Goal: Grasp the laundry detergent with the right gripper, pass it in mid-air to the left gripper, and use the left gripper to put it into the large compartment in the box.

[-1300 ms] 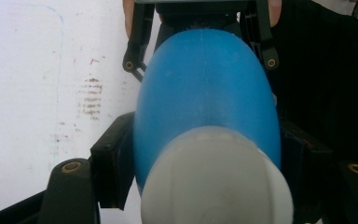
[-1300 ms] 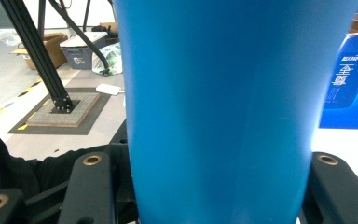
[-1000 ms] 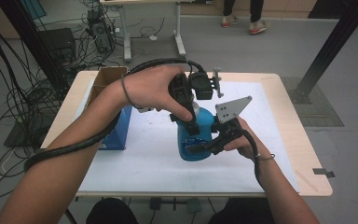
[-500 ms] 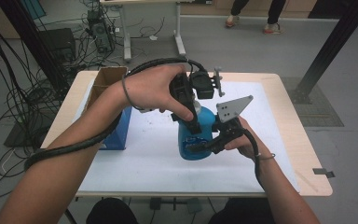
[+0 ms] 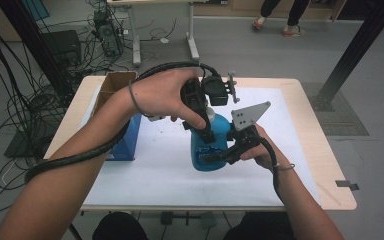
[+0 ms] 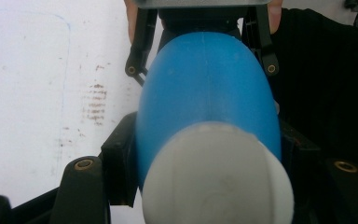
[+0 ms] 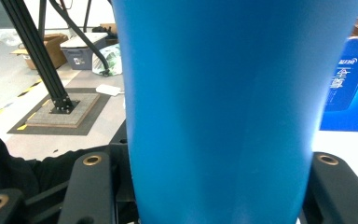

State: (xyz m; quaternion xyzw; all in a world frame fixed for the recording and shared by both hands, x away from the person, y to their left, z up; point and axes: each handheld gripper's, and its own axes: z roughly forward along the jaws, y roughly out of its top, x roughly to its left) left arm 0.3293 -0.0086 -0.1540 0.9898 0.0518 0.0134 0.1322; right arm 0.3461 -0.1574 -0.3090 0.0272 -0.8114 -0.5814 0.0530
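A blue bottle (image 5: 219, 131) with a white cap (image 6: 216, 172) stands upright on the white sheet (image 5: 155, 165) in the middle of the table. My left gripper (image 5: 204, 131) comes down from above and is shut on the bottle's top; in the left gripper view its jaws (image 6: 209, 158) press on either side just below the cap. My right gripper (image 5: 211, 158) reaches in from the right and is shut on the bottle's lower body (image 7: 219, 107), its jaws (image 7: 219, 186) flanking the blue wall.
A blue carton (image 5: 127, 140) and an open cardboard box (image 5: 112, 85) stand at the table's left, close to my left forearm. The wooden table edge (image 5: 325, 145) lies right of the sheet. Cables and a black frame post stand on the floor beyond.
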